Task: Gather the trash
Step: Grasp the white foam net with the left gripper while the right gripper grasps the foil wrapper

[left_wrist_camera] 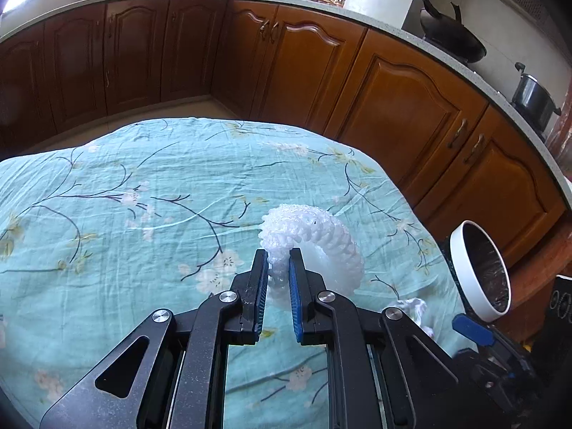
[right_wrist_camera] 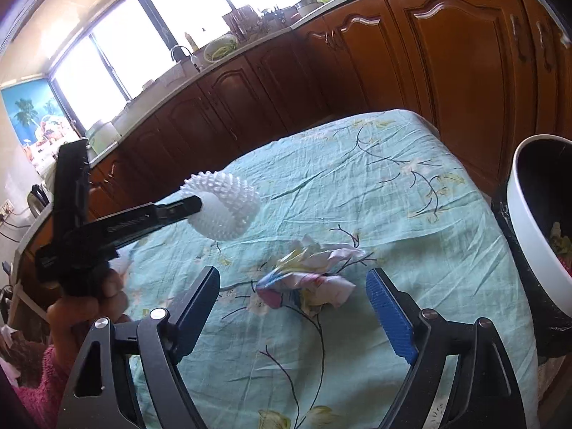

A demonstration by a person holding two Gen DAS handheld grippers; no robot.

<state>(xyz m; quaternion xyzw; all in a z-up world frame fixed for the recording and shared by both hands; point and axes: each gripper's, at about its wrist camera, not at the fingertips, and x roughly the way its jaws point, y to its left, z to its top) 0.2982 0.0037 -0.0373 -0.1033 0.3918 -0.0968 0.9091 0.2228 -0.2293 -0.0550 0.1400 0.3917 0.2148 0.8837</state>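
Note:
My left gripper [left_wrist_camera: 278, 262] is shut on a white foam fruit net [left_wrist_camera: 314, 246] and holds it above the floral tablecloth [left_wrist_camera: 143, 196]. The net also shows in the right wrist view [right_wrist_camera: 225, 211], gripped by the left gripper [right_wrist_camera: 200, 203]. My right gripper [right_wrist_camera: 296, 300] is open, its jaws on either side of a crumpled colourful paper wrapper [right_wrist_camera: 311, 279] that lies on the cloth. A white-rimmed trash bin with a black liner [right_wrist_camera: 536, 221] stands off the table's right edge; it also shows in the left wrist view [left_wrist_camera: 479, 271].
Brown kitchen cabinets [left_wrist_camera: 393, 100] with a countertop run behind the table. A wok [left_wrist_camera: 450, 35] and a pot [left_wrist_camera: 532, 96] sit on the stove. A scrap of white paper [left_wrist_camera: 414, 304] lies near the table's right edge.

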